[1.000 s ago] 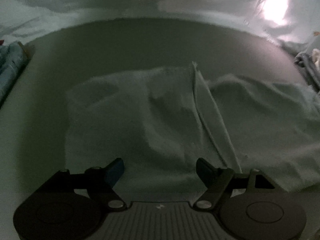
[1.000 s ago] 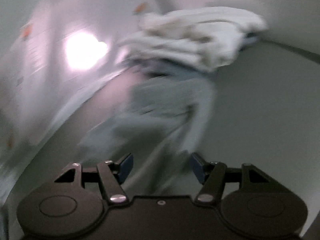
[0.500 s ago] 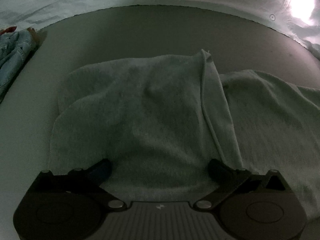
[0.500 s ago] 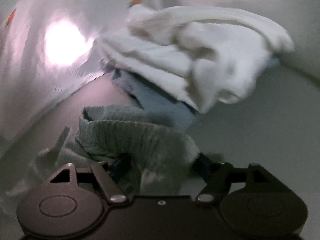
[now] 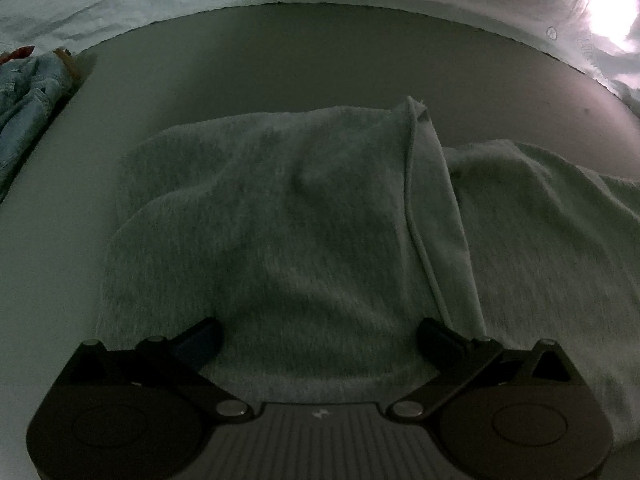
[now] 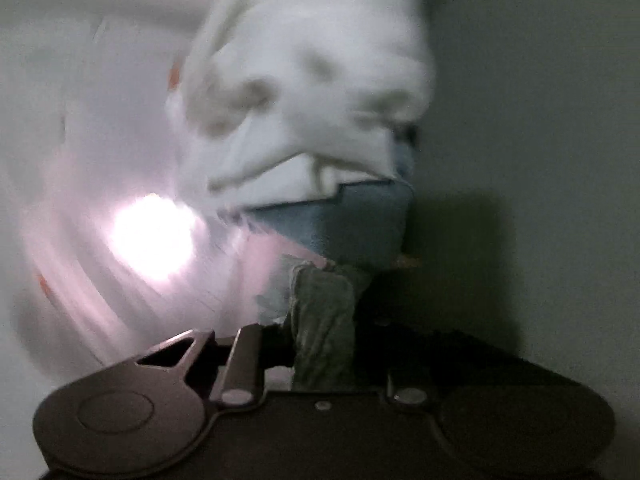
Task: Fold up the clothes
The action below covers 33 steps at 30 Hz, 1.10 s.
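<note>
Your right gripper (image 6: 320, 344) is clamped on a bunched corner of the grey garment (image 5: 288, 232) to lift it for a fold, while your left gripper (image 5: 318, 330), jaws spread, pins that garment's near edge to the surface (image 5: 320, 60).

Right gripper (image 6: 320, 344) pinching a bunched grey-green cloth (image 6: 324, 320) between closed-in jaws, blurred white garment (image 6: 312, 92) lying over a blue garment (image 6: 352, 220) ahead, bright glare (image 6: 154, 236) shining off the glossy surface at left
</note>
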Each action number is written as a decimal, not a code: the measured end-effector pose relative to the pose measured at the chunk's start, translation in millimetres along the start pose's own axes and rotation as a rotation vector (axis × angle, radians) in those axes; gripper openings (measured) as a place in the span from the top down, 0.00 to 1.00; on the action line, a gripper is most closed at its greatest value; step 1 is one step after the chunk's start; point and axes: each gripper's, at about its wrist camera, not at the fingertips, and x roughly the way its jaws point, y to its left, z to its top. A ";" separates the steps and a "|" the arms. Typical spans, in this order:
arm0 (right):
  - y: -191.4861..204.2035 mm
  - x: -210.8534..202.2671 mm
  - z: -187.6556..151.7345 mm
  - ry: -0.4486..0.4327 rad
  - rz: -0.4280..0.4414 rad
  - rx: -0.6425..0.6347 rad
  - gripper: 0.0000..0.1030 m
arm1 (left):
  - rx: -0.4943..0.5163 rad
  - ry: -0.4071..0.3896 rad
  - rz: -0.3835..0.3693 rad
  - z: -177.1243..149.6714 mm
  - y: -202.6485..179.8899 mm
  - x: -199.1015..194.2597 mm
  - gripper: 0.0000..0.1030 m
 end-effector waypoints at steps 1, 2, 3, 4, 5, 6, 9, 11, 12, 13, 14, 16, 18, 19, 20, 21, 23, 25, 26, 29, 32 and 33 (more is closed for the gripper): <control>-8.8 -3.9 -3.6 -0.019 0.054 0.113 0.78 | 0.001 0.006 0.000 0.5 0.5 0.2 0.00; -17.7 -7.7 -7.3 -0.038 0.108 0.225 0.78 | 0.003 0.015 -0.001 1.1 1.0 0.4 0.00; -25.4 -11.3 -11.8 -0.057 0.161 0.329 0.78 | 0.005 0.024 -0.002 1.6 1.5 0.4 0.00; -27.6 -13.7 -20.7 -0.073 0.210 0.390 0.78 | 0.007 0.033 -0.003 2.2 2.0 0.5 0.00; -29.0 -16.1 -29.4 -0.087 0.258 0.442 0.78 | 0.009 0.042 -0.003 2.7 2.4 0.6 0.00; -25.8 -18.7 -37.4 -0.090 0.298 0.455 0.78 | 0.011 0.051 -0.004 3.3 2.9 0.7 0.00; -8.0 -20.6 -64.5 -0.054 0.398 0.467 0.78 | 0.017 0.074 -0.007 4.7 4.2 1.2 0.00; 5.2 -16.7 -86.8 -0.006 0.440 0.463 0.78 | 0.023 0.083 -0.010 5.1 5.1 1.9 0.00; 12.0 -13.3 -99.4 0.023 0.454 0.458 0.78 | 0.028 0.087 -0.012 5.1 5.5 2.0 0.00; 18.7 -9.9 -112.1 0.053 0.467 0.453 0.78 | 0.034 0.090 -0.014 5.1 5.9 2.1 0.00; 24.8 -7.0 -124.4 0.084 0.479 0.447 0.78 | 0.042 0.093 -0.017 4.6 6.4 2.0 0.00; 28.3 -4.4 -149.7 0.171 0.468 0.421 0.78 | 0.059 0.099 -0.024 3.4 7.5 1.5 0.00; 30.3 6.3 -185.2 0.286 0.405 0.355 0.77 | 0.087 0.098 -0.038 -0.2 9.2 0.1 0.00; 30.8 11.5 -202.3 0.342 0.366 0.316 0.73 | 0.101 0.096 -0.045 -2.1 10.1 -0.7 0.00; 29.0 15.9 -216.3 0.392 0.284 0.250 0.70 | 0.114 0.093 -0.052 -4.1 11.0 -1.5 0.00; 27.2 20.2 -229.4 0.438 0.206 0.189 0.61 | 0.127 0.089 -0.059 -6.1 12.0 -2.3 0.00; 22.3 26.6 -246.2 0.489 0.095 0.126 0.55 | 0.150 0.080 -0.074 -11.0 14.3 -4.3 0.00; 18.6 32.5 -261.5 0.534 -0.006 0.066 0.56 | 0.173 0.070 -0.088 -16.0 16.7 -6.4 0.00; 22.5 32.0 -261.1 0.529 0.004 0.061 0.54 | 0.181 0.066 -0.095 -18.2 17.8 -7.1 0.00; 37.6 32.4 -258.8 0.536 0.030 0.017 0.48 | 0.195 0.053 -0.103 -23.0 19.8 -8.2 0.00; 47.8 29.1 -263.2 0.571 0.049 -0.026 0.46 | 0.195 0.044 -0.101 -27.4 19.8 -9.5 0.00; 50.4 27.0 -262.9 0.577 0.058 -0.032 0.46 | 0.194 0.042 -0.101 -28.6 19.1 -9.9 0.00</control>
